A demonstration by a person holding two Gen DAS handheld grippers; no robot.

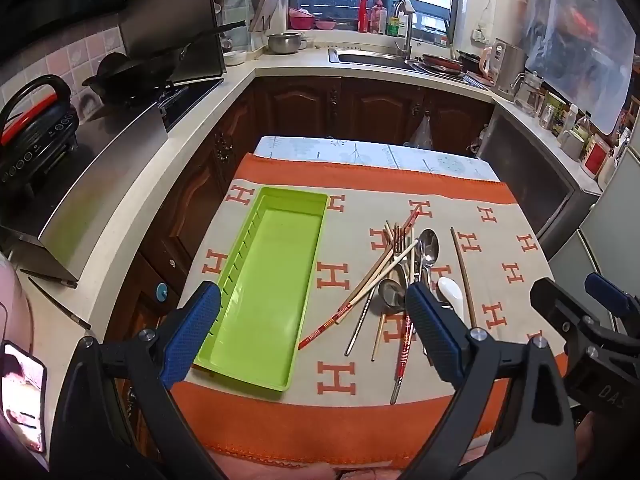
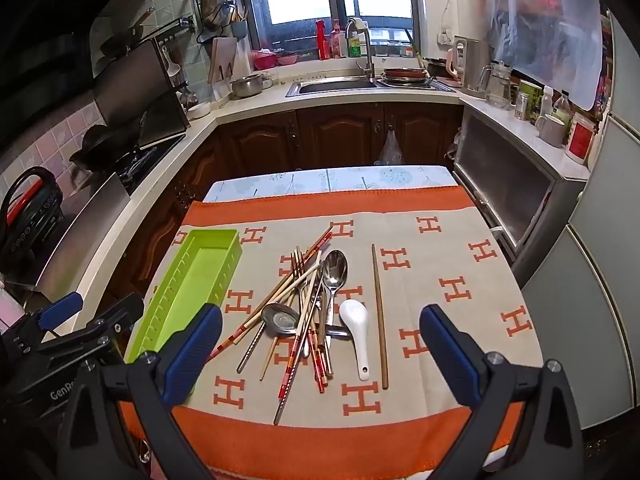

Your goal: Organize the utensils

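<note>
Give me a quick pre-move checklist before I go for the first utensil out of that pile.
1. Green tray empty and ready: ok.
2. Left tongs open, holding nothing: ok.
3. Right tongs open, holding nothing: ok.
4. Pile of utensils untangled: not ok; chopsticks, metal spoons and a fork cross over each other.
5. Easy first picks: ok; the lone brown chopstick lies apart, and the white spoon sits at the pile's edge.
6. Whether the white spoon's bowl rests on metal handles beneath: cannot tell.
</note>
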